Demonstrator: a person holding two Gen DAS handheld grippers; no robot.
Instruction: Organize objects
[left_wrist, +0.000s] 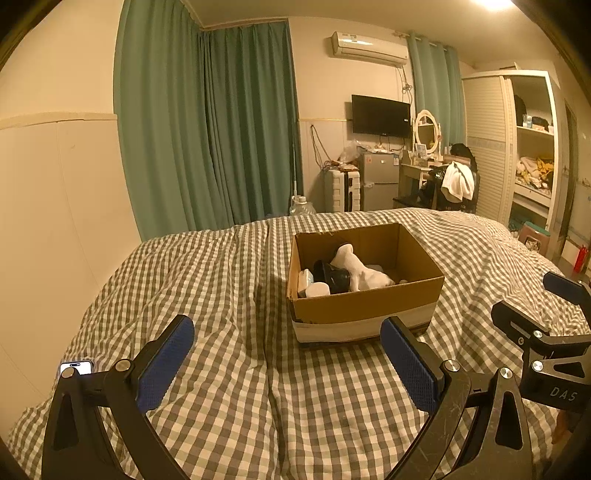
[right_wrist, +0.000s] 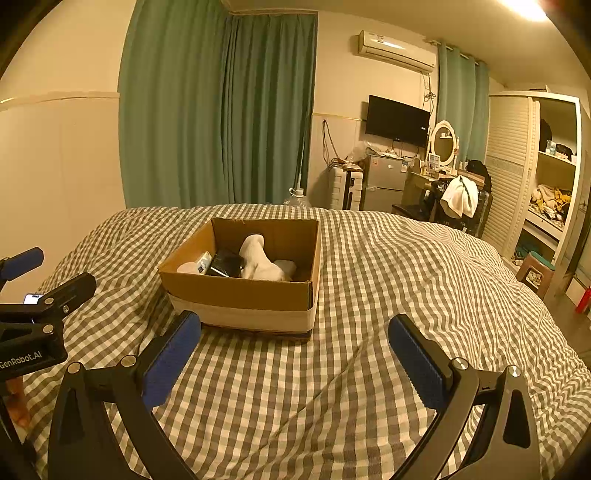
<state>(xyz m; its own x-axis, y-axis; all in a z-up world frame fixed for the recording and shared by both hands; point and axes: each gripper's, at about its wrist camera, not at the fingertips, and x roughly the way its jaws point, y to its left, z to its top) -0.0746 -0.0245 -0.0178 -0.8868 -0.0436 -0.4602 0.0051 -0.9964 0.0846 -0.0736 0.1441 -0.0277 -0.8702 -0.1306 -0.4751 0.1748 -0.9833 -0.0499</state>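
An open cardboard box (left_wrist: 369, 302) stands on the checked bed cover (left_wrist: 229, 295); it also shows in the right wrist view (right_wrist: 240, 291). Inside lie a white sock (left_wrist: 362, 269), a black object (left_wrist: 334, 278), a white round item (left_wrist: 317, 289) and a small packet (left_wrist: 304, 280). My left gripper (left_wrist: 288, 354) is open and empty, hovering over the cover in front of the box. My right gripper (right_wrist: 295, 350) is open and empty, just in front of the box and to its right. Each gripper shows at the edge of the other's view.
A phone (left_wrist: 75, 367) with a lit screen lies on the cover at the left edge of the bed. Beyond the bed are green curtains (left_wrist: 207, 122), a suitcase (left_wrist: 341, 190), a small fridge (left_wrist: 378, 181), a dressing table with chair (left_wrist: 443, 181) and an open wardrobe (left_wrist: 532, 147).
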